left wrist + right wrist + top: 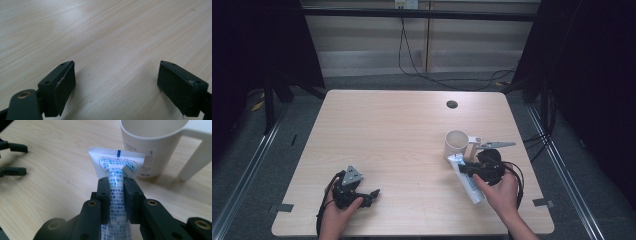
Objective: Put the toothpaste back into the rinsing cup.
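A white tube with blue print [116, 173] is pinched between the jaws of my right gripper [116, 181], crimped flat end pointing forward. In the high view the tube [467, 181] lies slanted at the table's right front, with my right gripper [467, 168] across it. Just beyond the tube stands an upright cream mug [457, 143] with its handle to the right; close up, the mug [150, 147] is empty. My left gripper [373, 195] rests at the left front with jaws spread; its view shows nothing but bare wood between the open pads [65, 87].
The light wooden table [397, 130] has a dark round cable hole [452, 104] near its far edge. Black cables run over the floor behind it. The left gripper's jaws [13, 158] appear at the left edge of the right gripper view.
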A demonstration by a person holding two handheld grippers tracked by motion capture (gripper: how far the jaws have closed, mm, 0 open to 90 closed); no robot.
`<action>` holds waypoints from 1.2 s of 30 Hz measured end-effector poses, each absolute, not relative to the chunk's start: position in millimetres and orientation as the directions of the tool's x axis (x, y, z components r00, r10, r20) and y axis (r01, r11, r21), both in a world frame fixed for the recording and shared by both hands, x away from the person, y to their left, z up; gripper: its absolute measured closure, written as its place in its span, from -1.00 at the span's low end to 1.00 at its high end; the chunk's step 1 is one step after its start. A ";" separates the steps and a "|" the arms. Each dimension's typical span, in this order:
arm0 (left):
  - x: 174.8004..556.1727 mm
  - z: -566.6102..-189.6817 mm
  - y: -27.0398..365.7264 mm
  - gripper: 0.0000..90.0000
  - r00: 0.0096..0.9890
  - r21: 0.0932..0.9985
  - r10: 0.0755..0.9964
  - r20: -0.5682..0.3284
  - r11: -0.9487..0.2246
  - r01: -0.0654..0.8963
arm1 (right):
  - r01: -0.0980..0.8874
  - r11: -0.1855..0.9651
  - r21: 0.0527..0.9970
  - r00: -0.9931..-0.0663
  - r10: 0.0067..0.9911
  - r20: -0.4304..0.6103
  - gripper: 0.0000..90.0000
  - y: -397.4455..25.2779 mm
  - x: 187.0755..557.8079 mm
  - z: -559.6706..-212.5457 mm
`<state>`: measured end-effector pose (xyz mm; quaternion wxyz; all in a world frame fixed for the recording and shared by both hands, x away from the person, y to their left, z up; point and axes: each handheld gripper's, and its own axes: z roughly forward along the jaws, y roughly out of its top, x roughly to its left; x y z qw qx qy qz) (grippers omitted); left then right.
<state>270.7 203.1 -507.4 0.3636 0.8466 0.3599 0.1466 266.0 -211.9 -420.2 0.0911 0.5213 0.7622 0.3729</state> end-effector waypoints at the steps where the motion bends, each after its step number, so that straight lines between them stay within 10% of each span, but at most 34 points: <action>1: 270.6 -507.5 203.0 -0.67 0.697 0.722 0.717 -0.014 -0.475 0.503 | 0.727 0.178 0.663 -0.440 0.863 0.250 0.70 -211.9 266.0 -420.2; 36: 270.7 -507.4 203.1 -0.67 0.698 0.721 0.716 -0.013 -0.477 0.503 | 0.487 0.104 0.867 -0.499 0.848 0.179 0.70 -203.5 273.8 -369.1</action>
